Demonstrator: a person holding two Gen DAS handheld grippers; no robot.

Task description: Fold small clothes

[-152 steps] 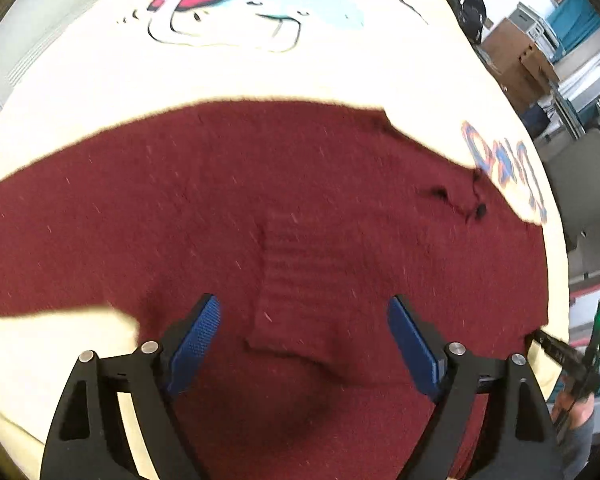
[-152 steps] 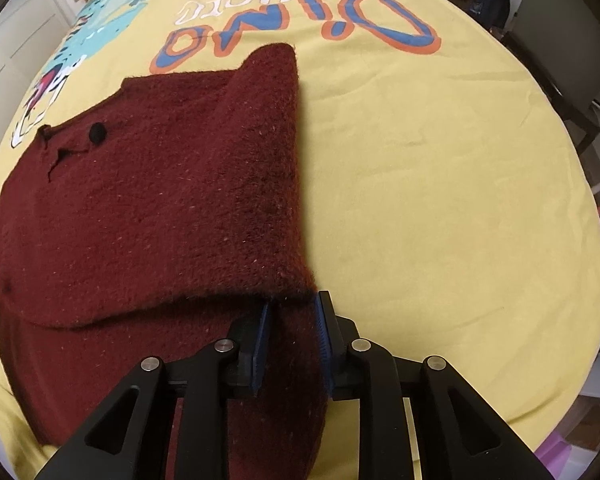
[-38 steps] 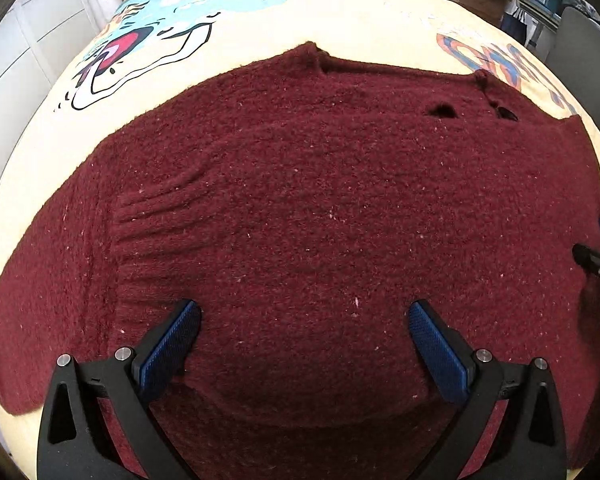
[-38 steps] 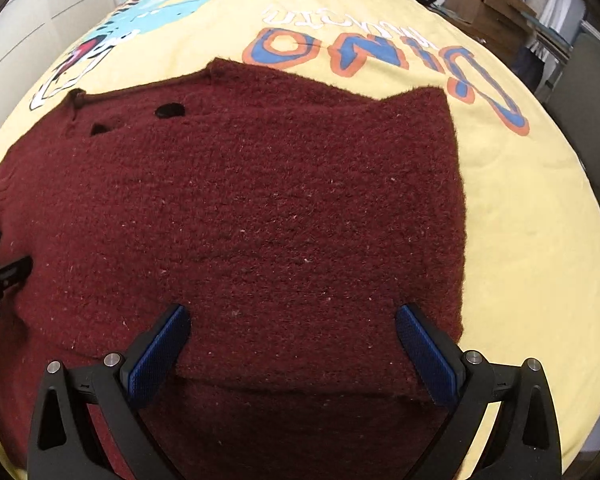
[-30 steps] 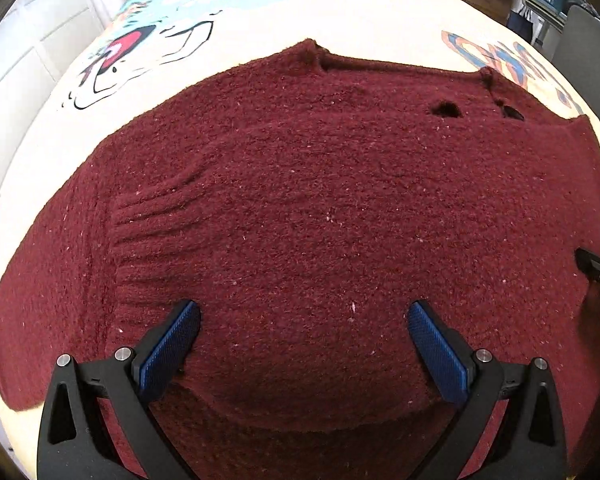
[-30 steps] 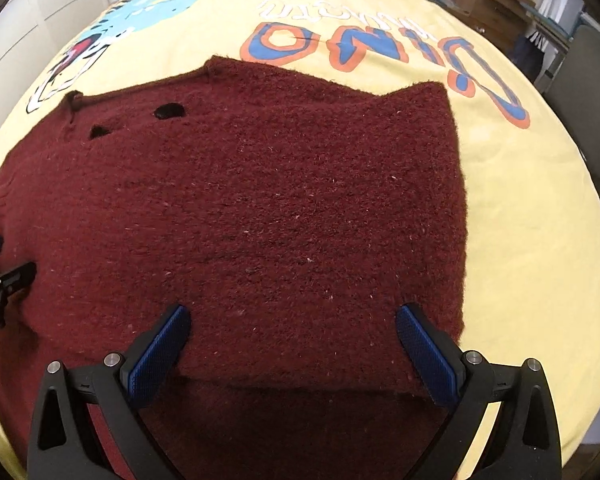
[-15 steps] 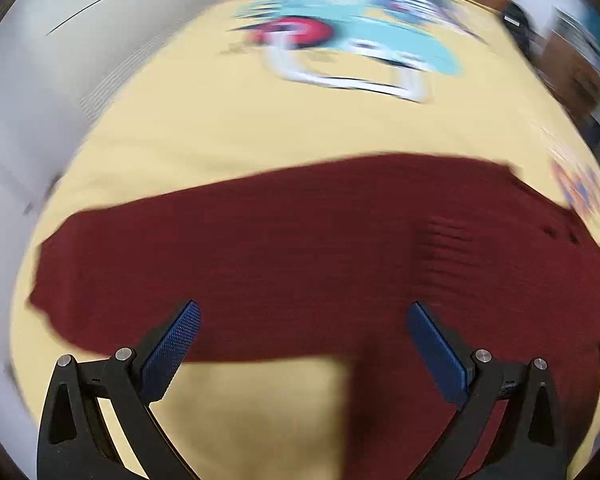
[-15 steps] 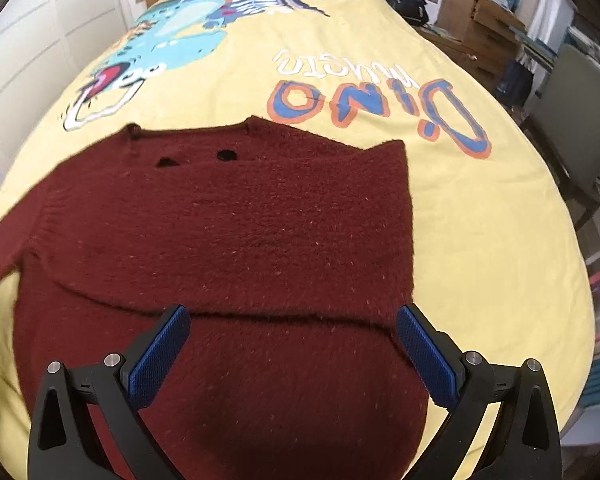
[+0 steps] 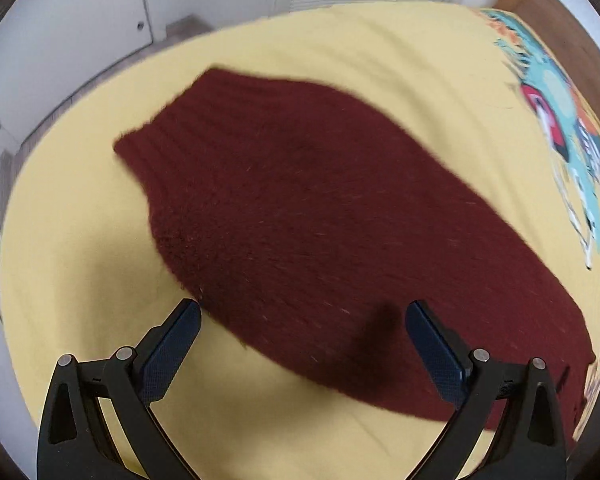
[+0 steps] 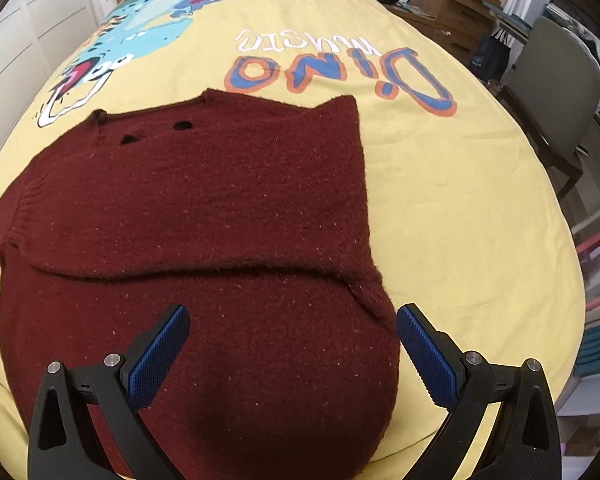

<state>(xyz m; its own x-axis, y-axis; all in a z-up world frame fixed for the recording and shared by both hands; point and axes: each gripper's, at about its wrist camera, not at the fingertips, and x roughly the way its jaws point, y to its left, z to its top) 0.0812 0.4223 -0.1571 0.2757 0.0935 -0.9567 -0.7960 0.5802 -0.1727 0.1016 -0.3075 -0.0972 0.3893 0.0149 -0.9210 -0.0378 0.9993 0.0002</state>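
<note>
- Your left gripper (image 9: 302, 338) has swung away from the sweater body it faced a second ago; it now hangs over the outstretched sleeve (image 9: 300, 208), jaws wide apart and holding nothing.
- That sleeve lies flat on the yellow bedspread (image 9: 80, 248), ribbed cuff (image 9: 168, 136) at its far left end, pointing toward the white cupboard doors (image 9: 80, 20). The view is somewhat blurred.
- Your right gripper (image 10: 292, 340) also stands spread and empty, above the lower part of the maroon sweater (image 10: 204, 216), and sits higher than a second ago, so more of the bed shows.
- The sweater rests mid-bed, neckline (image 10: 152, 114) toward the dinosaur print (image 10: 140, 28); its right sleeve is folded across the chest, ending in a straight edge (image 10: 204, 274).
- Beyond it reads the "Dino" lettering (image 10: 340, 72); a grey chair (image 10: 556, 80) stands at the bed's right.
</note>
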